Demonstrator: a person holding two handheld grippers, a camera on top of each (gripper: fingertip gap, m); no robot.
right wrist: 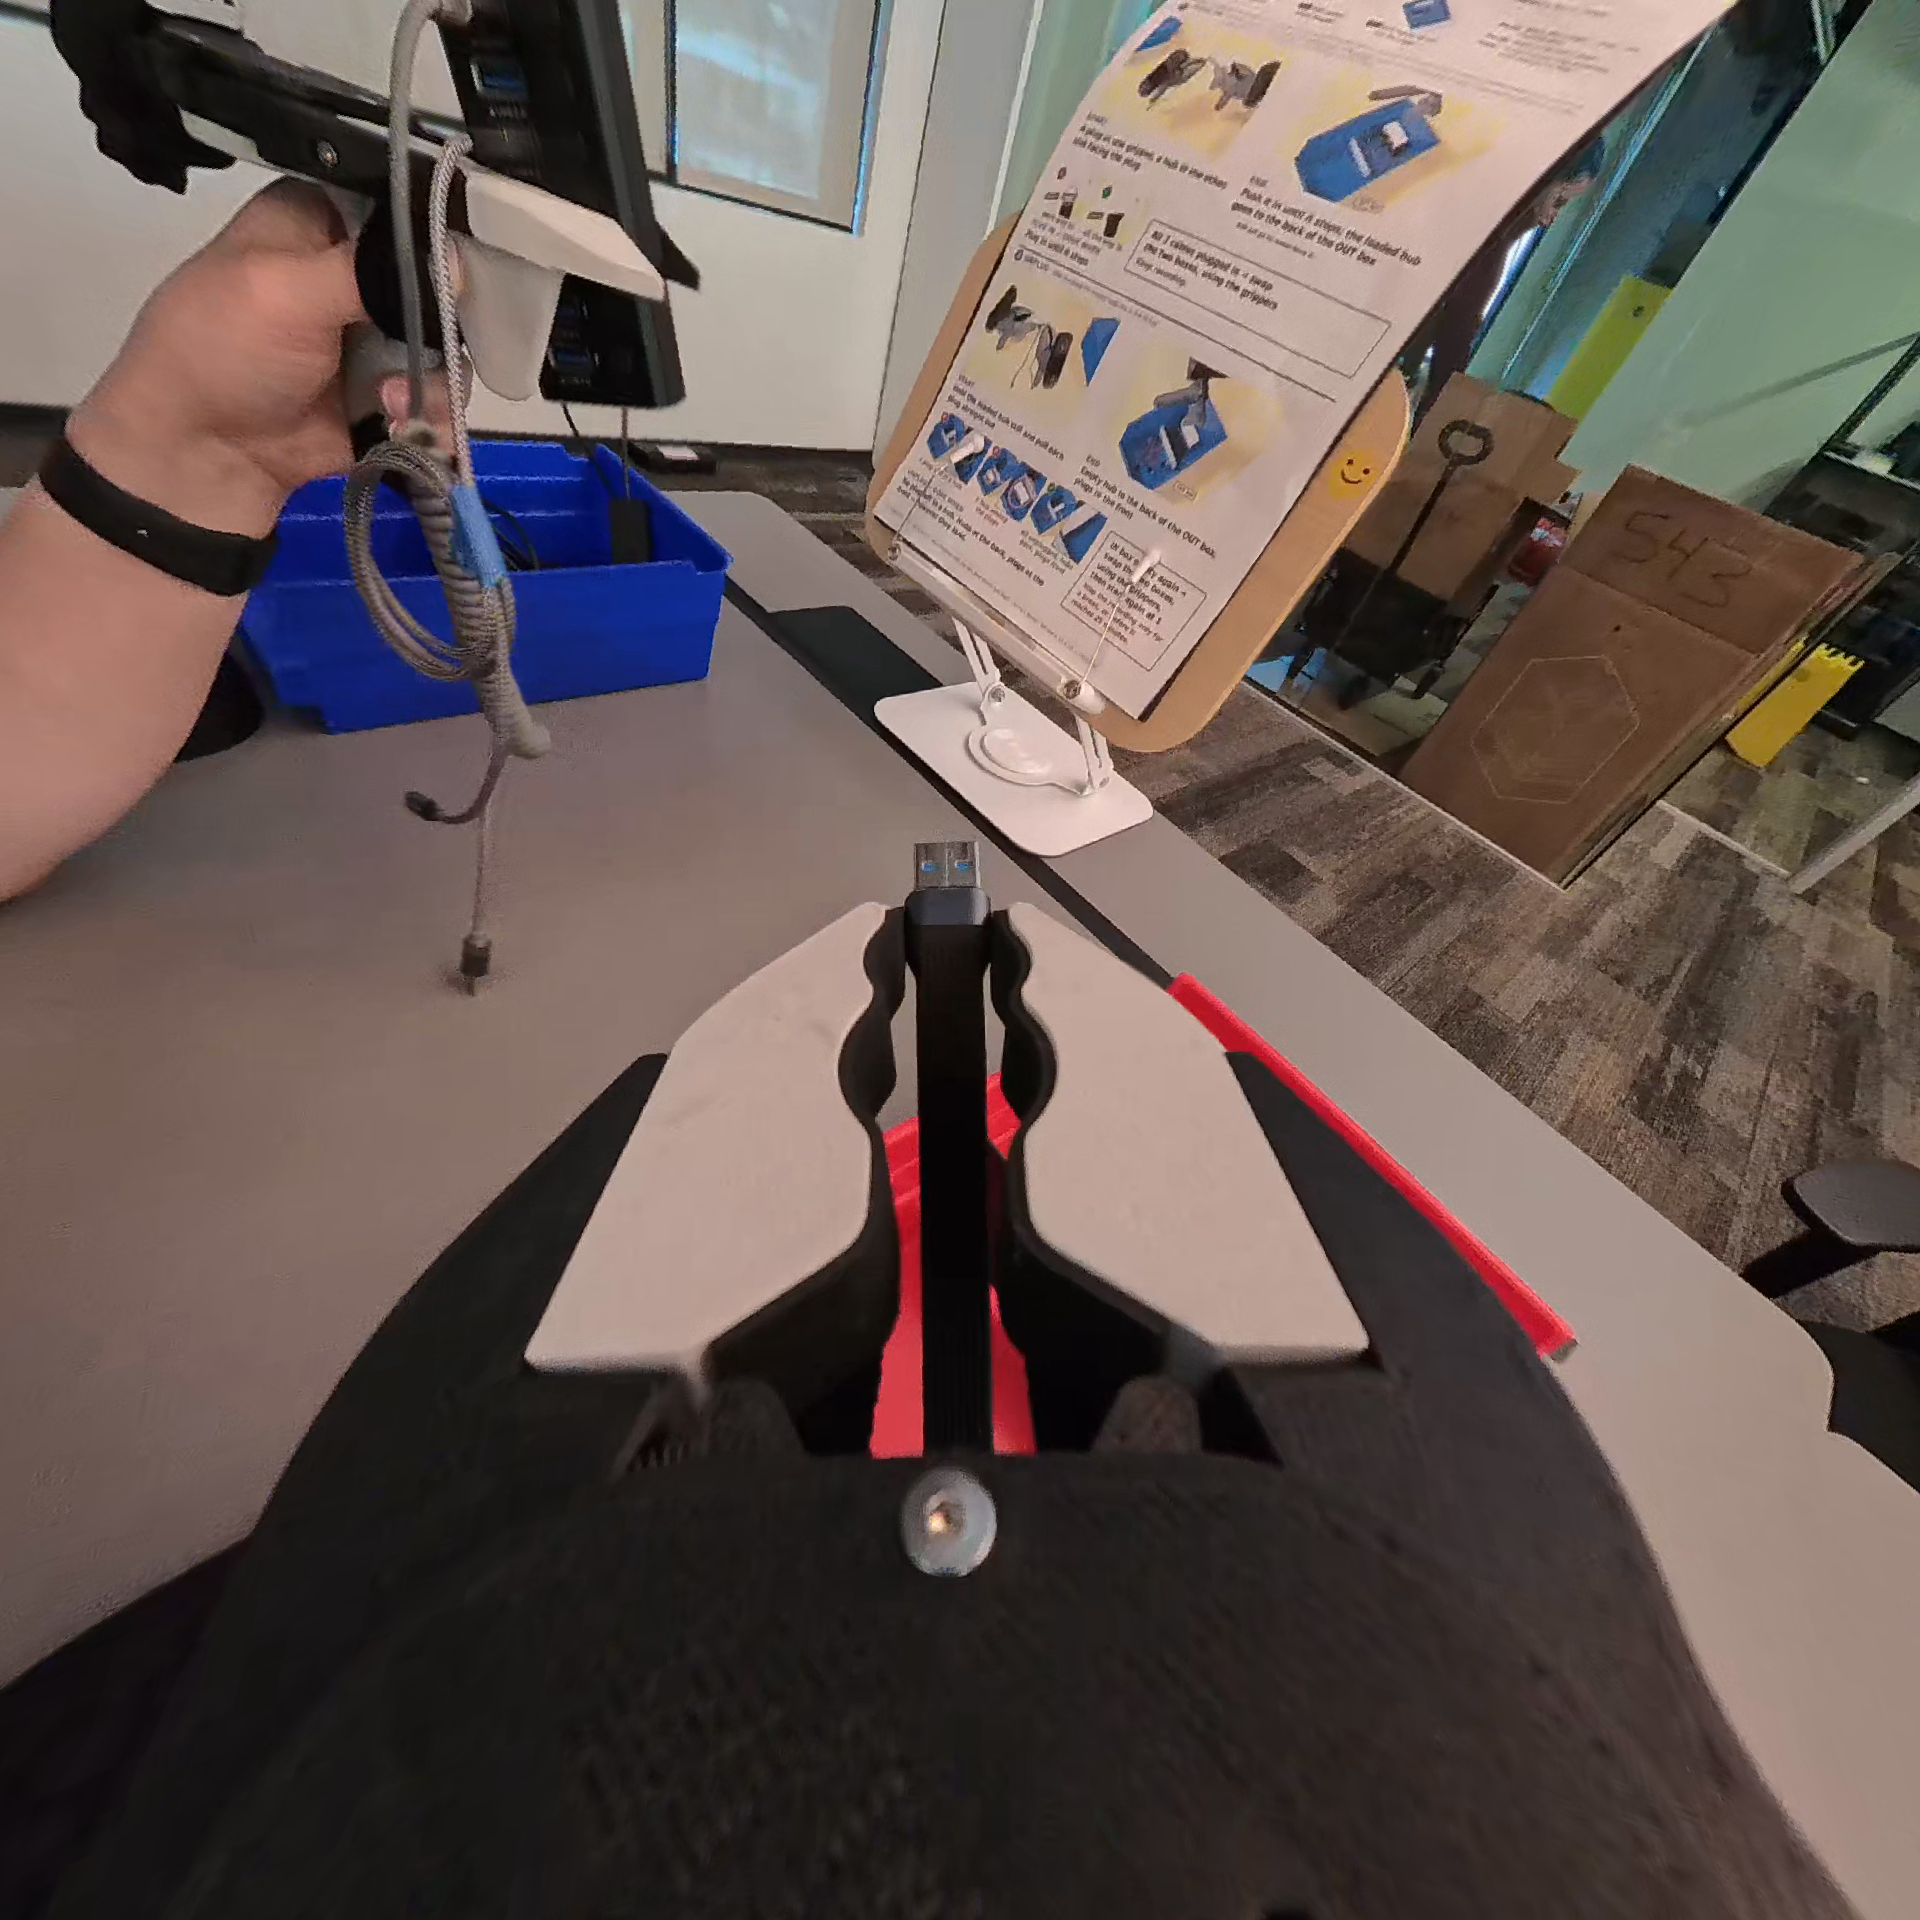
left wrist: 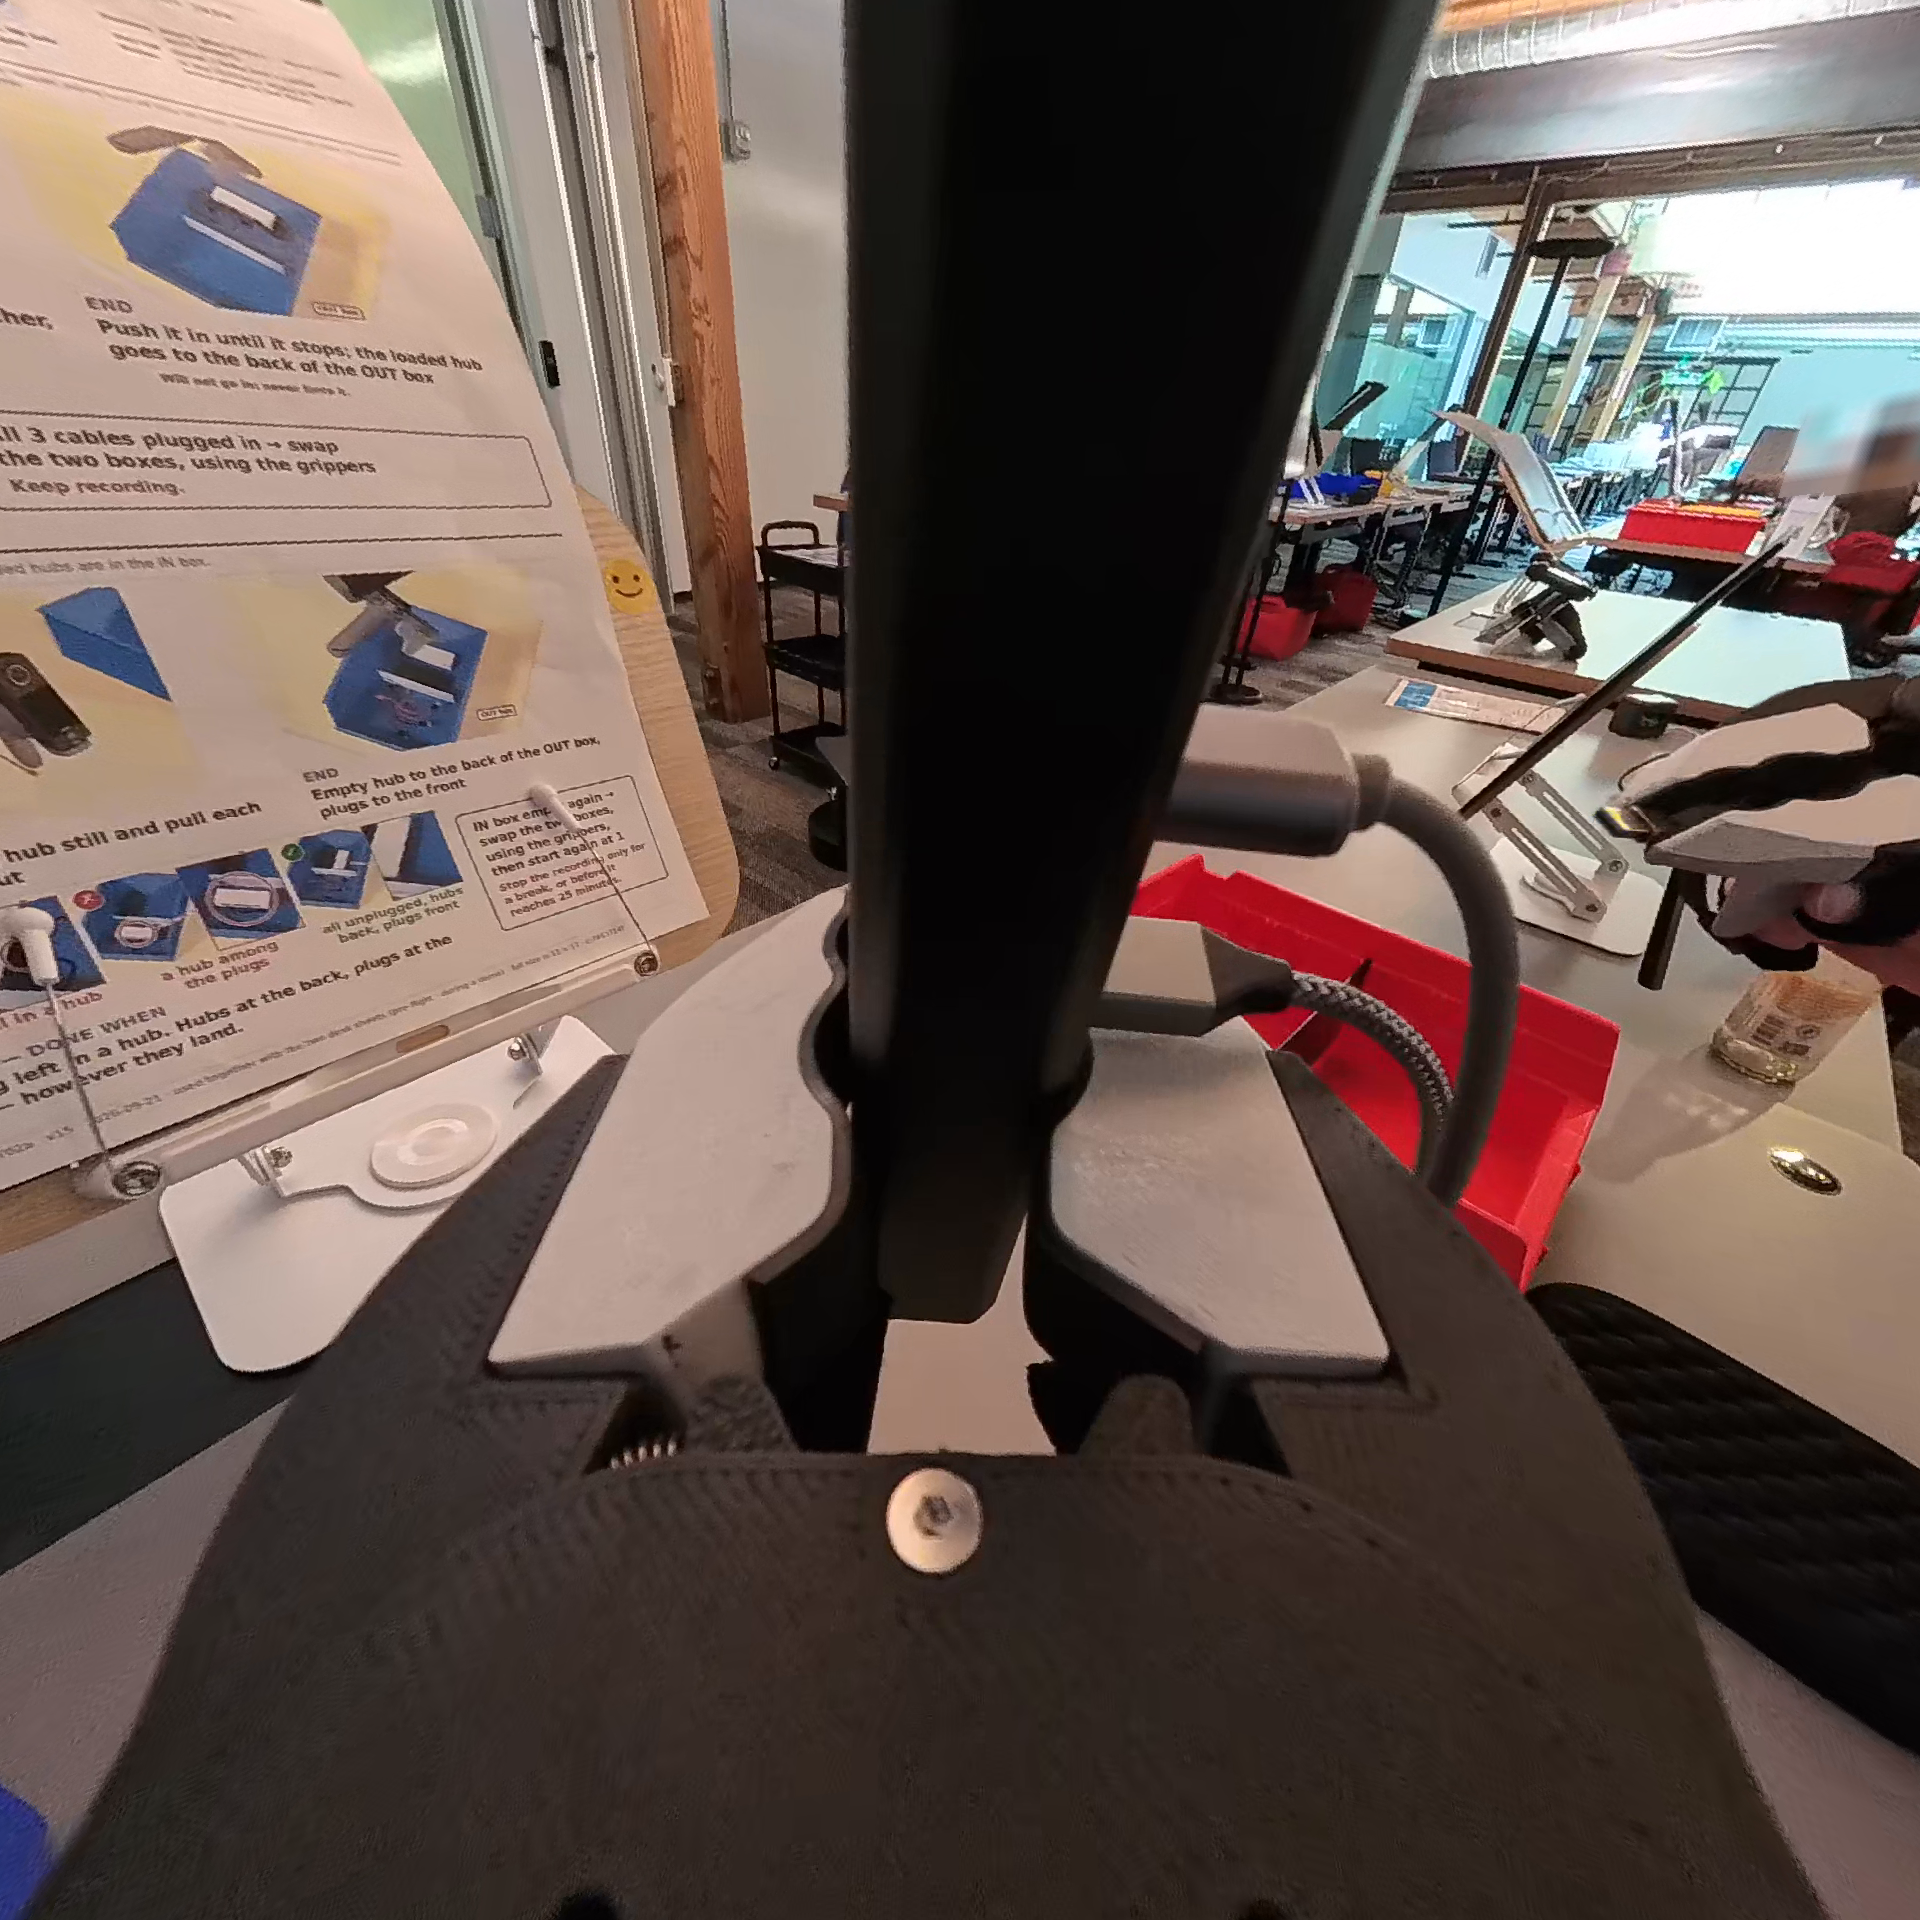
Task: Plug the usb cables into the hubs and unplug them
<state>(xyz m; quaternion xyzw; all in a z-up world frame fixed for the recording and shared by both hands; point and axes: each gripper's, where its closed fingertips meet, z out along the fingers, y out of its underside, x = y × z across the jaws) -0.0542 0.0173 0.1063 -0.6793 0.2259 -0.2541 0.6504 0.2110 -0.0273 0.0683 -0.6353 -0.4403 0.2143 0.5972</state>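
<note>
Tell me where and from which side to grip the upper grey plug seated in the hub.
Grip the grey plug on its flat-sided housing, coming from the hub's right, in line with the plug. It sticks straight out there, while its cable bends down immediately; pinching the cable would only flex it.

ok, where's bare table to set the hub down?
Free: grey table between blue bin and right gripper, though dangling cables hang over it. Crowded: stand ahead, red bin at right.

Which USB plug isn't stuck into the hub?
The black USB plug pinched in the right gripper; both grey cables' plugs sit in the hub.
</note>
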